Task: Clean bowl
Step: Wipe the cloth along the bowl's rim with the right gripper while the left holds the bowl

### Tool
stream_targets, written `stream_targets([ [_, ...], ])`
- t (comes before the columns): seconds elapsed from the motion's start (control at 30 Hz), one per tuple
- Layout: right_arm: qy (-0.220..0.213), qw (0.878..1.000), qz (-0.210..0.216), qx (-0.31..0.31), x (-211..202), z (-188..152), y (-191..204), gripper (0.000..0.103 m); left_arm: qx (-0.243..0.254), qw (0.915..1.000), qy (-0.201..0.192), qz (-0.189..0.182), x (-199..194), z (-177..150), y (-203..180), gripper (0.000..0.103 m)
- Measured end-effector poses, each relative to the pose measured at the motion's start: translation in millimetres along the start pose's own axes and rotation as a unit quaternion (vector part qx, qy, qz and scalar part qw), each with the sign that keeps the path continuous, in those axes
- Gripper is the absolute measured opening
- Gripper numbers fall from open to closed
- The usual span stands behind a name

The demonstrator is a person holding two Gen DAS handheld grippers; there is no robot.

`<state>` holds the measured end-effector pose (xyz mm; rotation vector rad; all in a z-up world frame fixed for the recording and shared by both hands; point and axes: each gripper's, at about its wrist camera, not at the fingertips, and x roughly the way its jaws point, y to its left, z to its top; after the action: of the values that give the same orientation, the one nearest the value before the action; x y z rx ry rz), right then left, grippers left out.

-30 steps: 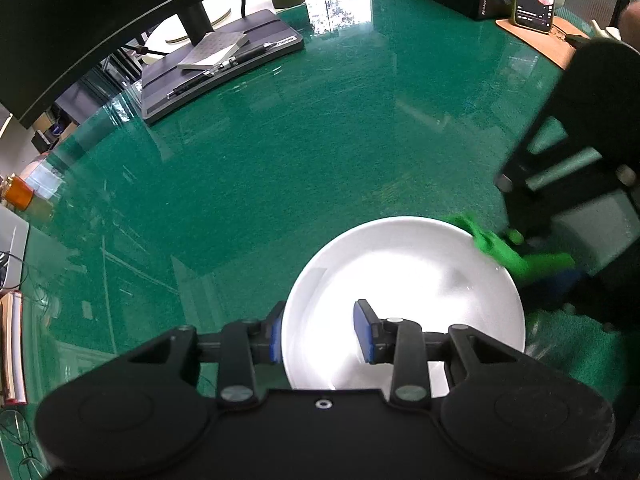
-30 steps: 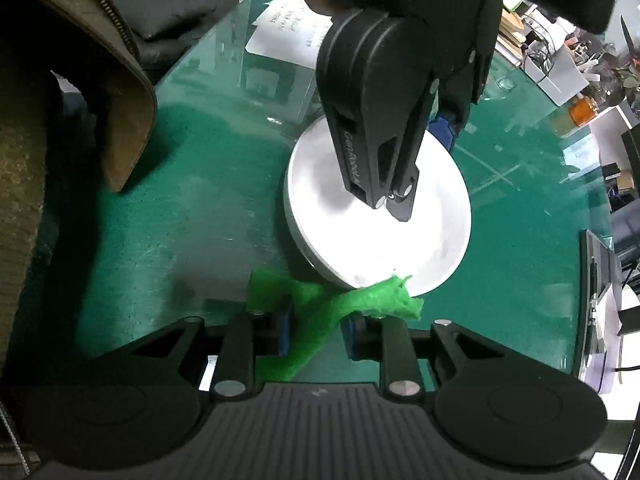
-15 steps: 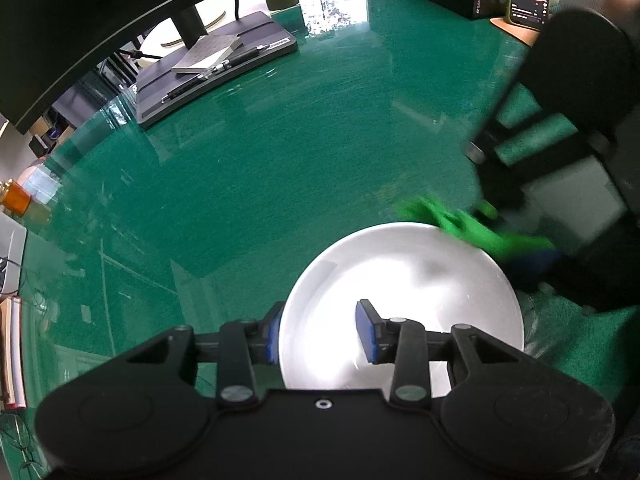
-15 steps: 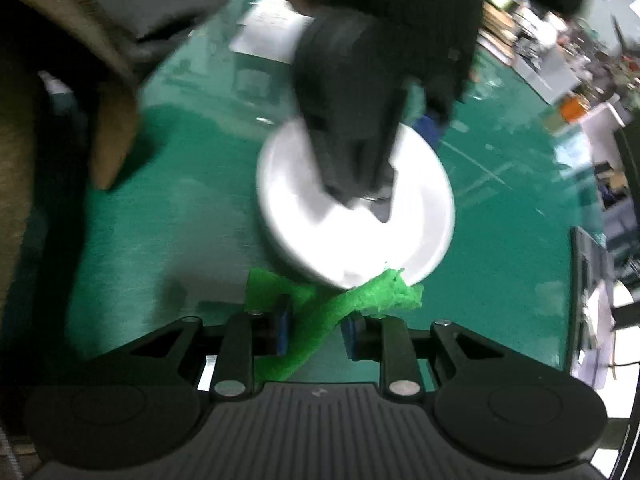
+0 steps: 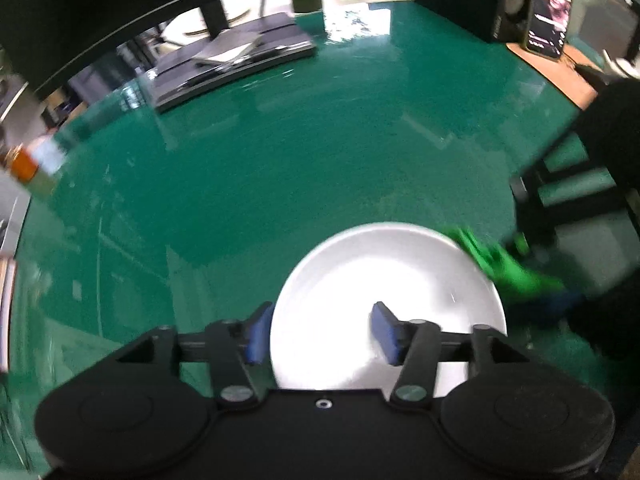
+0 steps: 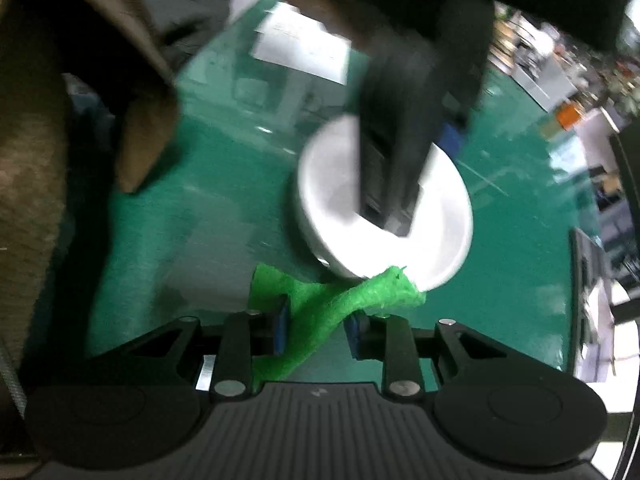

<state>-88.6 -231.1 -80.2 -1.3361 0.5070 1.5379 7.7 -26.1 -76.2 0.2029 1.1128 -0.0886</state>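
Observation:
A white bowl (image 5: 384, 276) sits on the green table. My left gripper (image 5: 320, 336) is open and straddles the bowl's near-left rim, one blue pad outside the wall and the other inside. In the right wrist view the same bowl (image 6: 332, 184) lies under the blurred black left gripper, which reaches down into it. My right gripper (image 6: 318, 328) is shut on a bright green cloth (image 6: 332, 308), whose free end touches the near rim. From the left wrist view the cloth (image 5: 504, 268) lies against the bowl's right rim.
A dark keyboard tray (image 5: 232, 64) stands at the table's far left, with a phone (image 5: 550, 12) and a black speaker (image 5: 508, 0) at the far right. A paper sheet (image 6: 304, 44) lies beyond the bowl. A brown jacket (image 6: 80, 80) hangs at the left.
The green cloth swept along the bowl's far-right rim and came back toward its right side. My left gripper's fingers have spread wider across the rim. Both views are blurred by motion.

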Motion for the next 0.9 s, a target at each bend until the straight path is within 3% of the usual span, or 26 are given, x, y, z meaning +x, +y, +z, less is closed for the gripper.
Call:
stream_targets([
  [0.07, 0.001, 1.000, -0.007, 0.005, 0.2, -1.0, -1.1, 0.029, -0.016, 0.9998, 0.004, 0.010, -2.7, -8.2, 2.2, 0.066],
  [0.13, 0.002, 1.000, -0.014, 0.009, 0.3, -2.0, -2.2, 0.029, -0.042, 0.9990, 0.016, 0.009, -2.2, -13.2, 6.1, 0.053],
  [0.2, 0.002, 1.000, -0.021, 0.014, 0.5, -2.9, -3.3, 0.030, -0.067, 0.9975, 0.023, -0.006, -1.8, -13.4, 10.7, 0.030],
  [0.23, 0.003, 1.000, -0.025, 0.016, 0.6, -3.4, -3.9, 0.030, -0.067, 0.9974, 0.024, -0.004, -2.1, -12.4, 11.3, 0.027],
  [0.37, 0.004, 0.999, -0.037, 0.024, 1.1, -4.9, -5.9, 0.030, -0.057, 0.9981, 0.022, -0.003, -2.7, -11.5, 11.3, 0.026],
  [0.63, -0.003, 1.000, -0.013, 0.003, 9.7, 9.4, -1.5, 0.030, -0.034, 0.9992, 0.020, 0.007, 1.2, -4.4, 7.0, 0.028],
  [0.9, 0.006, 0.999, -0.033, 0.034, 8.5, 8.3, -14.1, 0.030, -0.030, 0.9993, 0.017, 0.012, 1.9, -4.6, 5.0, 0.028],
])
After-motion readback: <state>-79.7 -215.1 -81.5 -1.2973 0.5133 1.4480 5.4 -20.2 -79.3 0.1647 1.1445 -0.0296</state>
